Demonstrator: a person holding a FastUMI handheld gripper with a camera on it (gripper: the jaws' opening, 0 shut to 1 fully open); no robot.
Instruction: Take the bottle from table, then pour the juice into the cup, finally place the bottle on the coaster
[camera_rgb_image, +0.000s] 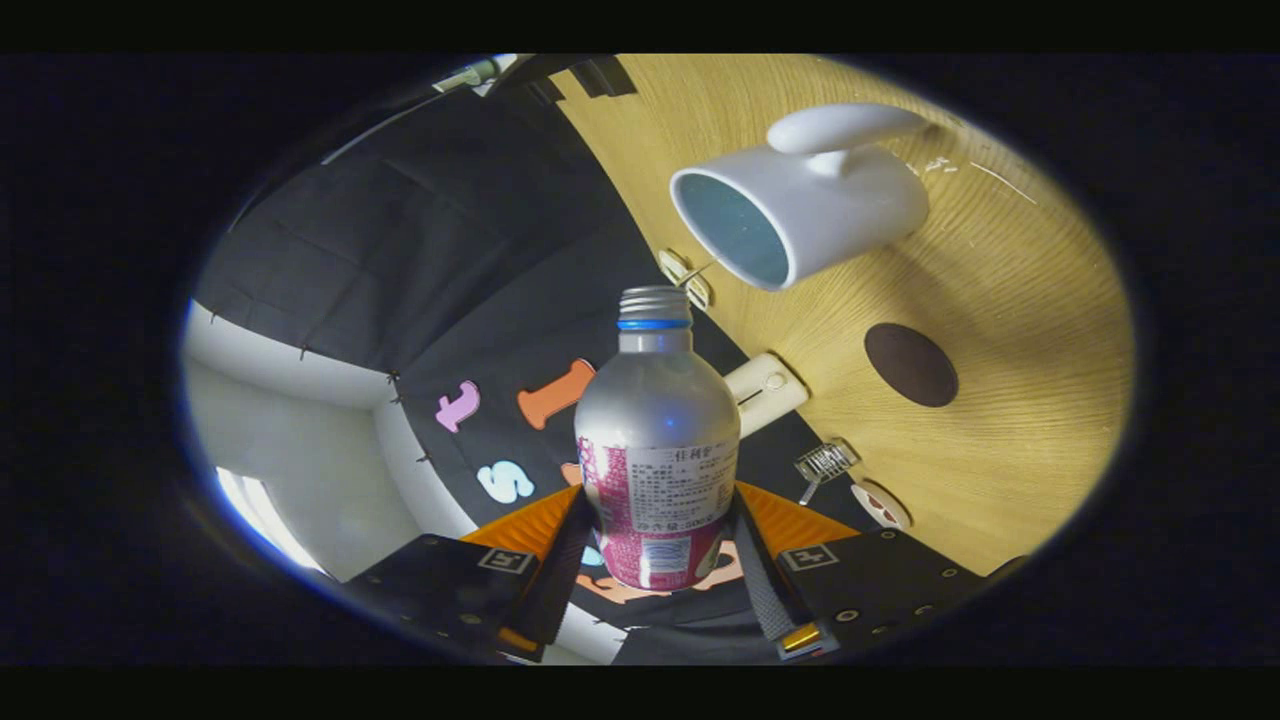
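One bottle (657, 440) is sitting between the jaws, which are pressing on both its sides. One white cup (805, 205) is showing at one o'clock from it. One dark round coaster (910, 365) is lying at two o'clock.

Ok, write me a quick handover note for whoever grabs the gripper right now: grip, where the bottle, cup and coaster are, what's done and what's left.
Gripper: shut on the bottle, both fingers pressing its lower body, and tilted.
Bottle: lifted off the table, cap on.
Cup: white, on the table beyond the bottle's neck.
Coaster: dark round disc on the table near the cup, bare.
Done: bottle picked up.
Left: pour into the cup, then set the bottle on the coaster.
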